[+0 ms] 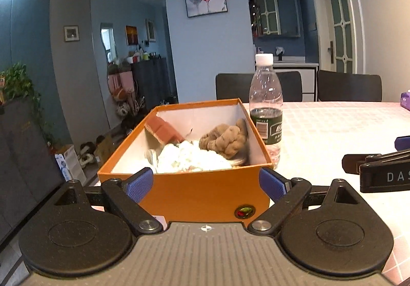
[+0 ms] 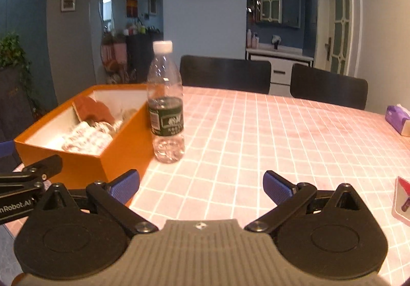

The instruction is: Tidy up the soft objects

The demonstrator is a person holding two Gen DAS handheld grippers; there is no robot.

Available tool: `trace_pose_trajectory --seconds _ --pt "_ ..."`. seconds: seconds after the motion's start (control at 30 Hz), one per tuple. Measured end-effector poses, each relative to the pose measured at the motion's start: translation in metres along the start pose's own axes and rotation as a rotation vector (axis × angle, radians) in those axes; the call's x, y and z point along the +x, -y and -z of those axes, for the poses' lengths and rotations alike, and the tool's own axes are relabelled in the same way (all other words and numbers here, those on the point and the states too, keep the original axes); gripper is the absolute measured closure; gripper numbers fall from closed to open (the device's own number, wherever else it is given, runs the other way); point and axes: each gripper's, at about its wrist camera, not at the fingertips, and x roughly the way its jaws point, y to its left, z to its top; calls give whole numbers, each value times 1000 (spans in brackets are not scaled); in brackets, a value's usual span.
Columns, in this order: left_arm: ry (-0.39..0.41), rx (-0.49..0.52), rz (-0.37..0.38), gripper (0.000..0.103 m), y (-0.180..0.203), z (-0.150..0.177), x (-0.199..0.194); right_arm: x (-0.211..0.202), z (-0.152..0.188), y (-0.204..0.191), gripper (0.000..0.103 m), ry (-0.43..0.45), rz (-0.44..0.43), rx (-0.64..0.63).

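An orange cardboard box (image 1: 194,193) stands on the pink checked table, also in the right wrist view as the same box (image 2: 84,165) at left. Inside lie a brown knotted plush (image 1: 225,140), a white fluffy cloth (image 1: 192,157) and a reddish-brown sponge block (image 1: 164,128). My left gripper (image 1: 207,184) is open, its blue pads level with the box's near wall, one on each side, not pressing it. My right gripper (image 2: 201,187) is open over bare tablecloth, nothing between its fingers. The right gripper's arm shows in the left view at the right edge.
A clear water bottle (image 2: 166,104) with a green label stands just right of the box, also the bottle (image 1: 266,106) in the left view. A purple tissue pack (image 2: 398,119) lies at far right, a small pink card (image 2: 402,198) near the right edge. Two dark chairs (image 2: 225,73) stand behind the table.
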Motion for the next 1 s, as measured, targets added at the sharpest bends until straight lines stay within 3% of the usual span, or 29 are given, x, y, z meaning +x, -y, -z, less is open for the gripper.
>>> trace_pose_trajectory --seconds 1.0 --pt "-19 23 24 0 11 7 8 6 -4 -3 3 5 30 -12"
